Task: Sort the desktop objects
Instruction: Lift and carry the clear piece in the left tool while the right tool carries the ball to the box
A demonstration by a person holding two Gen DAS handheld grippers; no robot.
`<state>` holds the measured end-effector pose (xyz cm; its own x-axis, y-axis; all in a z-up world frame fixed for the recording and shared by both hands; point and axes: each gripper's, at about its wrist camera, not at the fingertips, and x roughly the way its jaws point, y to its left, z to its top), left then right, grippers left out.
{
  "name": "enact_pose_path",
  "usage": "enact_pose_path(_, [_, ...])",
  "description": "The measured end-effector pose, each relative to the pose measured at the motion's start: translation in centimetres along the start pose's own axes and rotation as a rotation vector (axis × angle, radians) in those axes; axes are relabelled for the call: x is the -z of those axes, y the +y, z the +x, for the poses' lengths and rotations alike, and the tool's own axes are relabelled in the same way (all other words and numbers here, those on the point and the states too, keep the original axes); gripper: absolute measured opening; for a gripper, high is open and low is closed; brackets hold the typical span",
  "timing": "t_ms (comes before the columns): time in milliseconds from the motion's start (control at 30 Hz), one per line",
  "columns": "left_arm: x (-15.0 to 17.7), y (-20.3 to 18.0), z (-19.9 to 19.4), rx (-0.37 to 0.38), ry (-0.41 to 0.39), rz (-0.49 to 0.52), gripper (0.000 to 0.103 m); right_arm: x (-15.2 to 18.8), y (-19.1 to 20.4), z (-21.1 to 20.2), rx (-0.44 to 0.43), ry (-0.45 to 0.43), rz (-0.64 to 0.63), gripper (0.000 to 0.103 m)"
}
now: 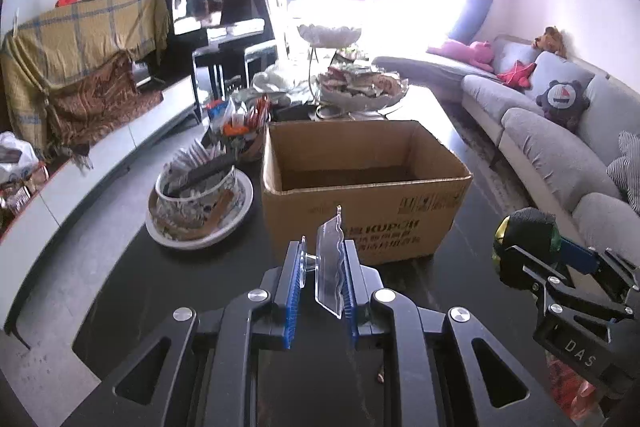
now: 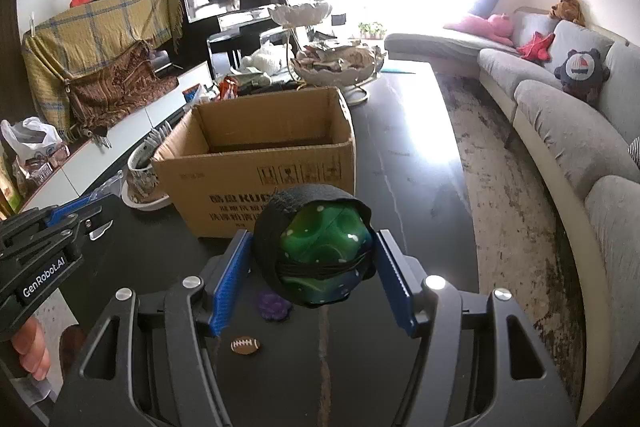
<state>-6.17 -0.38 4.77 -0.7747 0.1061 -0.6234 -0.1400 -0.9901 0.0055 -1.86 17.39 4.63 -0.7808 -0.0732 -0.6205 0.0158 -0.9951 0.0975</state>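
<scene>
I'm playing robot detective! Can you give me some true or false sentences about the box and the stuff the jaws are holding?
1. The cardboard box is open on top. True.
2. The left gripper holds a football. False: it grips a clear plastic piece; the little football lies on the table.
3. The right gripper holds a green ball partly wrapped in black. True.
4. The green ball is already in the box. False: it is between the jaws, in front of the box.
5. A purple thing lies on the table below the ball. True.
</scene>
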Motion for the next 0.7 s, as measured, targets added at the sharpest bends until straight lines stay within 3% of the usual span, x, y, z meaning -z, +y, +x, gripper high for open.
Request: enact_pose_path(700, [-2.6, 0.6, -0.1, -0.016, -0.081, -0.015, 0.017, -3.6, 0.8, 0.0, -0.003, -0.074, -0.029, 0.060])
